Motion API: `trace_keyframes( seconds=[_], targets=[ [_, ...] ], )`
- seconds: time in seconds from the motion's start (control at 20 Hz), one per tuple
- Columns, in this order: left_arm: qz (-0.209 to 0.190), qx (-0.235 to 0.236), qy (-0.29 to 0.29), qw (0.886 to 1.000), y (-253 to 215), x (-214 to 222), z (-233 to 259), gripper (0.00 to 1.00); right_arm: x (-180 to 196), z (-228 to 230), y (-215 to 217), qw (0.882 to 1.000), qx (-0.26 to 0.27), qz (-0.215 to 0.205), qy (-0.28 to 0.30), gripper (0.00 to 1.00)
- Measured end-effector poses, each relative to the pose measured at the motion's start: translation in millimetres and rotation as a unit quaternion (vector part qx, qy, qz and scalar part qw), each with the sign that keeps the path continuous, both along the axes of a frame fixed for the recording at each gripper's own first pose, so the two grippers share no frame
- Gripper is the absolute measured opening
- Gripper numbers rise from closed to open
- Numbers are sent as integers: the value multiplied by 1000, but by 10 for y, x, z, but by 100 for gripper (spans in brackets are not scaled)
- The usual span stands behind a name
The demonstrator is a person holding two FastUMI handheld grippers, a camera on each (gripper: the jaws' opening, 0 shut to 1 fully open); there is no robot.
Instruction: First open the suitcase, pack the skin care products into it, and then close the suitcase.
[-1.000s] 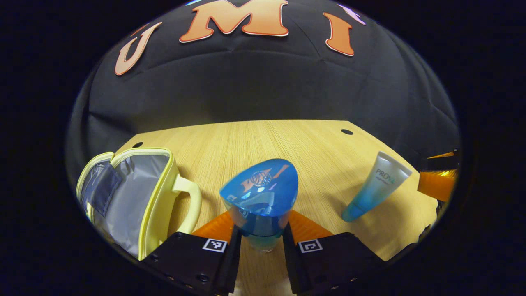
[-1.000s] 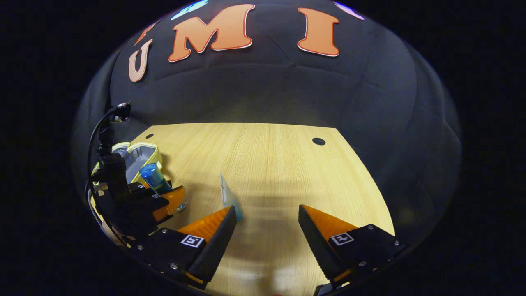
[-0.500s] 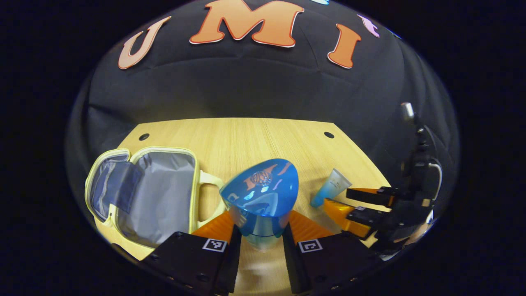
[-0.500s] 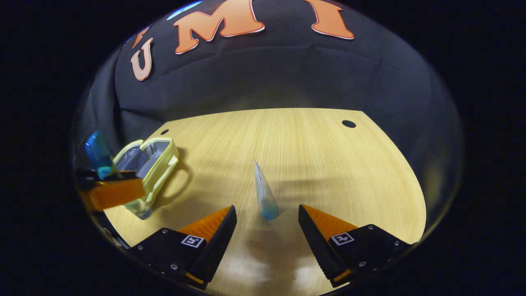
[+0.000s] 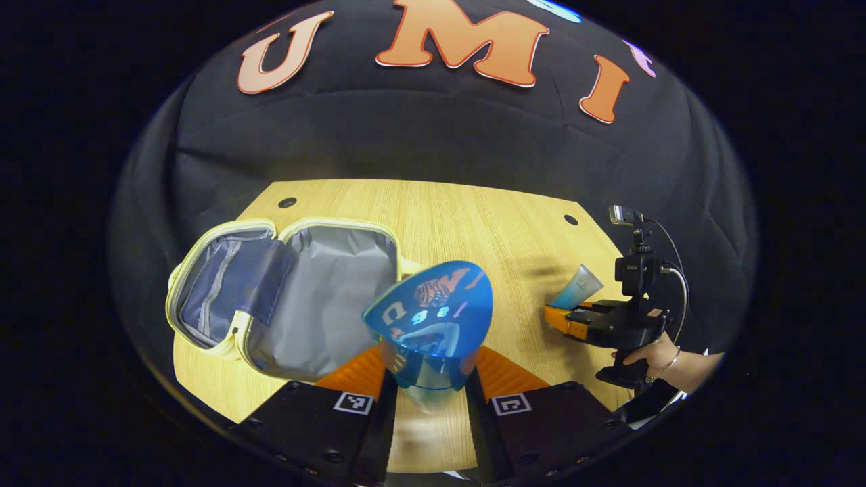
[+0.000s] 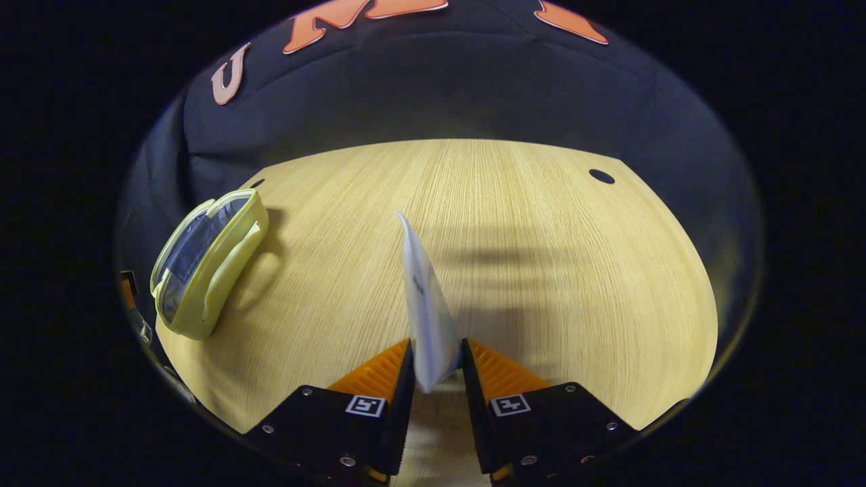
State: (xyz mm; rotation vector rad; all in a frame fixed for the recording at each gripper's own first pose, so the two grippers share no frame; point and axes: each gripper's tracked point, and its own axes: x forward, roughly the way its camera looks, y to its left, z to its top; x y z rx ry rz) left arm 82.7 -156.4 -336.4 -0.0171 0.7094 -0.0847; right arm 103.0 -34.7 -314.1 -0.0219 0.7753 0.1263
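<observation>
My left gripper (image 5: 431, 391) is shut on a clear bottle with a blue cap (image 5: 430, 323), held above the table. To its left lies the pale yellow suitcase (image 5: 291, 291), lid open, its grey lining showing. In the left gripper view, my right gripper (image 5: 575, 319) sits far right, held by a hand, with a frosted blue-tinted tube (image 5: 576, 287) between its fingers. In the right gripper view, my right gripper (image 6: 436, 368) is shut on that tube (image 6: 425, 308), seen edge-on. The suitcase (image 6: 203, 260) lies at the far left there.
The wooden table (image 6: 528, 257) has round holes near its back corners (image 6: 601, 176). The black cloth wall stands behind the table. A person's hand (image 5: 653, 353) with a bracelet holds the right gripper at the table's right edge.
My right gripper closed on the tube, which was lying between its open fingers. My left gripper swung left with the bottle, bringing the open suitcase closer to centre.
</observation>
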Motion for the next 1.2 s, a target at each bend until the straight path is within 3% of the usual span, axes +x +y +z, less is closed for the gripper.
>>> trace_keyframes(
  seconds=[0.2, 0.35, 0.5, 0.6, 0.8, 1.0, 1.2],
  targets=[
    [-18, 7, 28, 999, 341, -83, 176, 48, -300, 400, 286, 998, 66, 1, 9, 41],
    [-49, 28, 67, 996, 741, -101, 380, 48, -659, 796, 796, 989, 148, 6, 21, 41],
    [-81, 41, 104, 990, 1095, -5, 461, 48, -894, 1023, 1187, 983, 185, -1, 16, 41],
    [-96, 38, 148, 984, 1181, -36, 405, 48, -1002, 1116, 1391, 980, 200, -3, 14, 41],
    [-144, 60, 245, 957, 1281, 56, 261, 49, -1221, 1237, 1699, 979, 204, -26, 3, 41],
    [-135, 45, 298, 944, 1322, 475, -227, 49, -1433, 1162, 1781, 974, 215, -75, 17, 41],
    [-124, 47, 323, 937, 1372, 660, -567, 49, -1552, 1155, 1730, 973, 211, -94, 23, 41]
  ],
)
